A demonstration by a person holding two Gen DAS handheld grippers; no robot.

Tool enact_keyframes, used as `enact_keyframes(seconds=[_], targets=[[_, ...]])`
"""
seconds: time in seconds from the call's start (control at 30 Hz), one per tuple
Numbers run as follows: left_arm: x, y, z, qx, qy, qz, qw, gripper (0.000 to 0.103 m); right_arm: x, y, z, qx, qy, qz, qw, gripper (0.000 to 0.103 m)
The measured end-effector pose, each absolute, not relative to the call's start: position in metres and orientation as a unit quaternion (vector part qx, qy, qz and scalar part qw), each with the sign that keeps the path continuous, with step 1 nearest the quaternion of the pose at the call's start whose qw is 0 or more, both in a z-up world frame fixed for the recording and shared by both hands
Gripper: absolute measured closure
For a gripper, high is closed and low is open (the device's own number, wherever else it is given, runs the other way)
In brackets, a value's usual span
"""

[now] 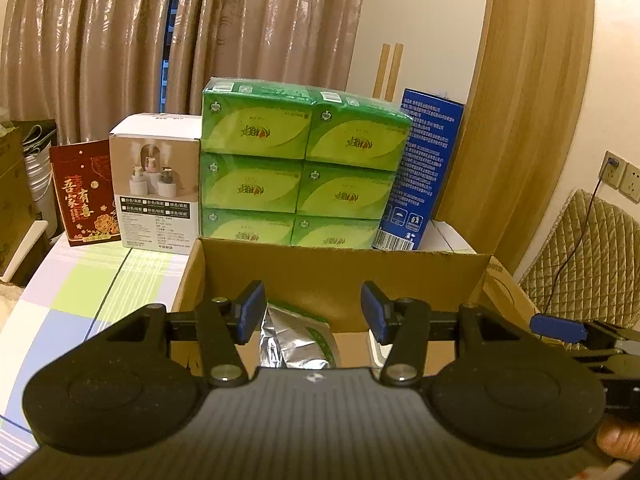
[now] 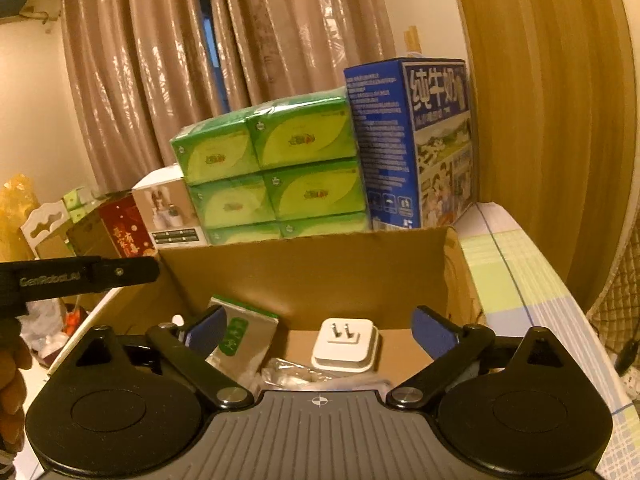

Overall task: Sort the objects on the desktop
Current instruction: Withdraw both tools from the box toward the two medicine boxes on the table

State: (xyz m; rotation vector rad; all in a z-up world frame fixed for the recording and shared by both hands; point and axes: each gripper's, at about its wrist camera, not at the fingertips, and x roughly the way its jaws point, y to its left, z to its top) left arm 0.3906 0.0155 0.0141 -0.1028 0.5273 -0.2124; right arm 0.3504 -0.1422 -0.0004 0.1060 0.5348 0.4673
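Ahead of both grippers: cardboard box [image 2: 304,276], open top, standing on the checked worktop [image 2: 516,276]; it seems to serve as the collecting bin.
Left gripper [image 1: 312,312]: jaws wide, nothing between them, poised above the box's near edge; a silver-and-green foil pouch [image 1: 296,340] lies just below and ahead.
Right gripper [image 2: 320,330]: jaws wide, empty, aimed into the box; white plug adapter [image 2: 346,346] lies between the blue pads and just beyond them, prongs up.
Box contents: pouch [image 2: 244,336] leaning at the left wall, adapter mid-floor, crinkled clear wrap [image 2: 296,372] nearest the right gripper.
Beyond the far wall: green tissue multipack [image 1: 300,176], blue milk carton [image 2: 416,140], white humidifier box [image 1: 156,184], red card [image 1: 86,192], lined up upright, apparently stored, not in play.
Judgement: both grippers empty over the box suggests items just dropped in or a pick about to be chosen; cannot tell which.
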Motion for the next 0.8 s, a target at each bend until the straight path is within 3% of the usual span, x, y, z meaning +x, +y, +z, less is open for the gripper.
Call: enact_keyframes(seconds=[0.8], targets=[[0.353, 0.023, 0.005, -0.032, 0.279, -0.092, 0.955, 0.040, 0.334, -0.155, 0.006, 0.028, 0.242, 0.224, 0.944, 0.006]])
